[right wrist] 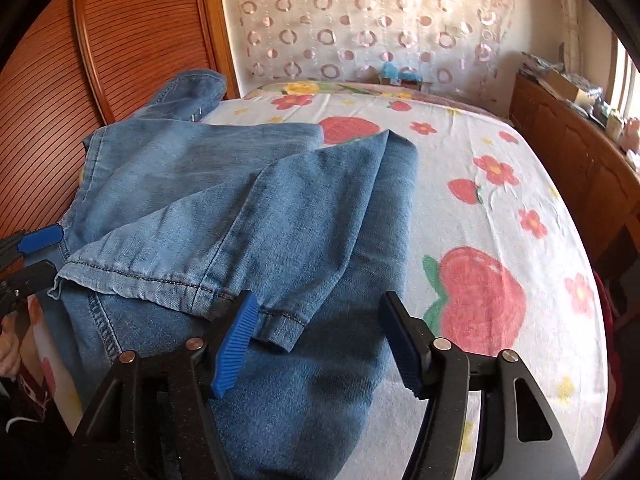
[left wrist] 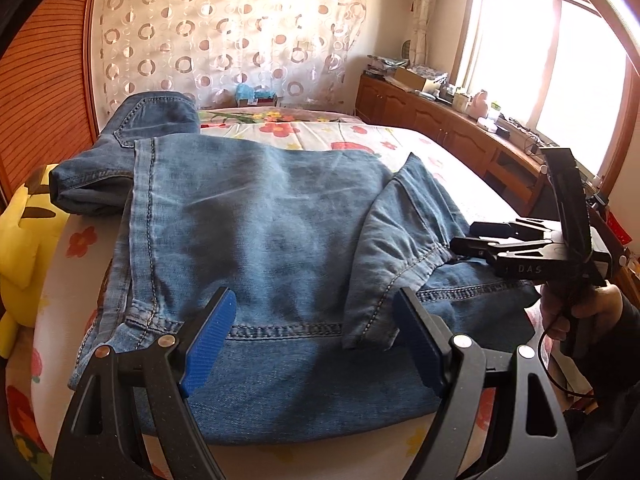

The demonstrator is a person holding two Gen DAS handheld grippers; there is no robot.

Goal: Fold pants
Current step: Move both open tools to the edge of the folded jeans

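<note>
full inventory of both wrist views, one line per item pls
jeans: 1, blue denim, partly folded on the bed, one hem flap lying across the top
bedsheet: 1, white with red and yellow flowers, under the jeans
plush toy: 1, yellow, left edge of the bed
curtain: 1, sheer with ring pattern, behind the bed
wooden panel: 1, orange-brown, slatted, left of the curtain
cabinet: 1, brown wood, under the window, cluttered top
window: 1, bright, far right
left gripper: blue pads, open, over the near edge of the jeans
right gripper: blue pads, open, beside the hem flap
person's right hand: 1, on the right gripper's handle
</note>
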